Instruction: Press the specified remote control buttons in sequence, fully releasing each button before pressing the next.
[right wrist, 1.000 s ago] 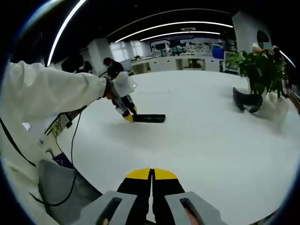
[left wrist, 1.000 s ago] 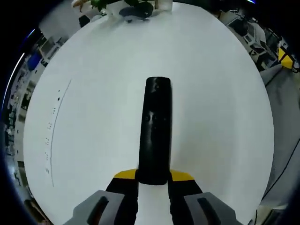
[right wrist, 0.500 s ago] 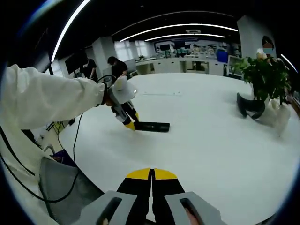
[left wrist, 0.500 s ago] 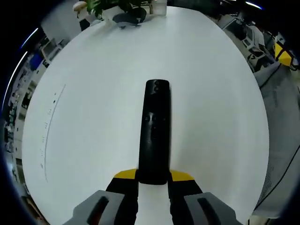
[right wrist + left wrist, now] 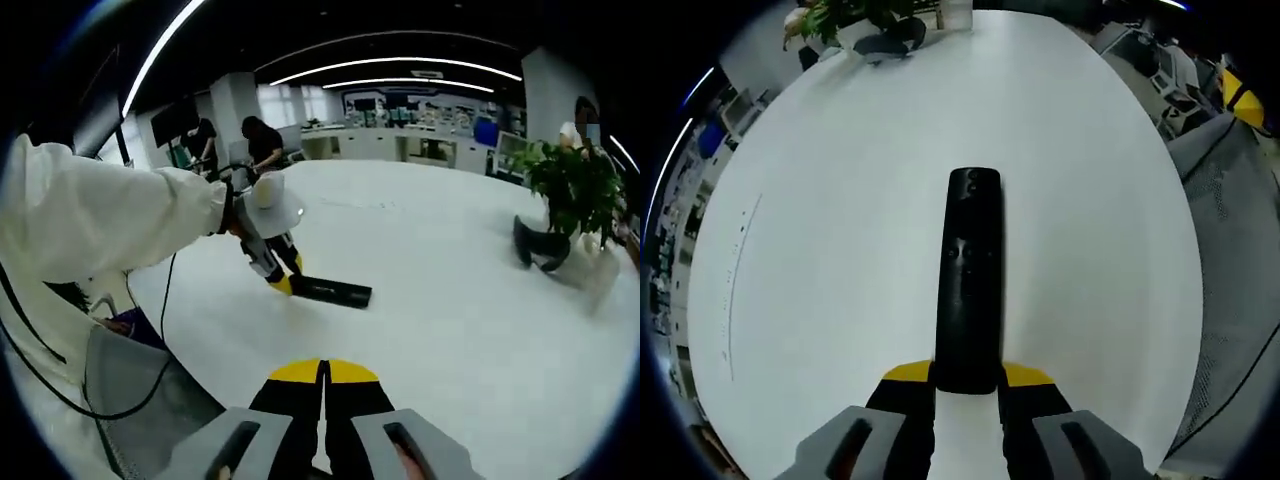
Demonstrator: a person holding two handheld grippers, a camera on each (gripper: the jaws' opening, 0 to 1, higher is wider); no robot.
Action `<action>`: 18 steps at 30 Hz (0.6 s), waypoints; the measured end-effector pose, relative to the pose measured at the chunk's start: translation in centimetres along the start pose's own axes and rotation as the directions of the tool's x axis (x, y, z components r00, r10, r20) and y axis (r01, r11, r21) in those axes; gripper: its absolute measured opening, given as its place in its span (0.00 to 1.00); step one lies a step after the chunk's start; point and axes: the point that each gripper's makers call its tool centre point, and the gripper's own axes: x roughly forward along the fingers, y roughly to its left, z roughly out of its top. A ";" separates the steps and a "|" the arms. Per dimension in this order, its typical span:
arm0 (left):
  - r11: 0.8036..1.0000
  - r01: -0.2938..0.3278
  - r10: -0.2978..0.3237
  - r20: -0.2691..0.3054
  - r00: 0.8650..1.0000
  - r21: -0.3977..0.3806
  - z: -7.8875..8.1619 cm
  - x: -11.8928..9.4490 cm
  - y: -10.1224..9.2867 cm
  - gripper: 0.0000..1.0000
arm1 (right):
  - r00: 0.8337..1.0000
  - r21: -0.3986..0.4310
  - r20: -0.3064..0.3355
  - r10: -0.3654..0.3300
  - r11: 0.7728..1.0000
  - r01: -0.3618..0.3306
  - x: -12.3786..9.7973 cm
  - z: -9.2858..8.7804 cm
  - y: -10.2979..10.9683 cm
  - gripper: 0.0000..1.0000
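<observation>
One remote control [image 5: 971, 280] clamped in left hand-held gripper [image 5: 968, 385], on table [image 5: 840, 220]

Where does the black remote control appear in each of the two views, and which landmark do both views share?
Left gripper view: remote control at centre, running up from the left gripper, whose jaws are shut on it.
Right gripper view: left of centre, flat on the white table.
Shared landmark: potted plant at the table's far edge.

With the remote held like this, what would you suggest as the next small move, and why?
Probably bring the right gripper toward the remote. The left gripper is shut on the remote's near end, holding it at the white table, button face up. The right gripper is shut, empty, and well apart from it, so no button is being pressed.
</observation>
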 end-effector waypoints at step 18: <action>1.000 0.004 -0.004 0.009 1.000 0.010 0.0 -0.3 -3.6 0.21 | 1.000 -0.045 -0.006 0.012 0.999 -0.012 0.3 0.8 0.5 0.00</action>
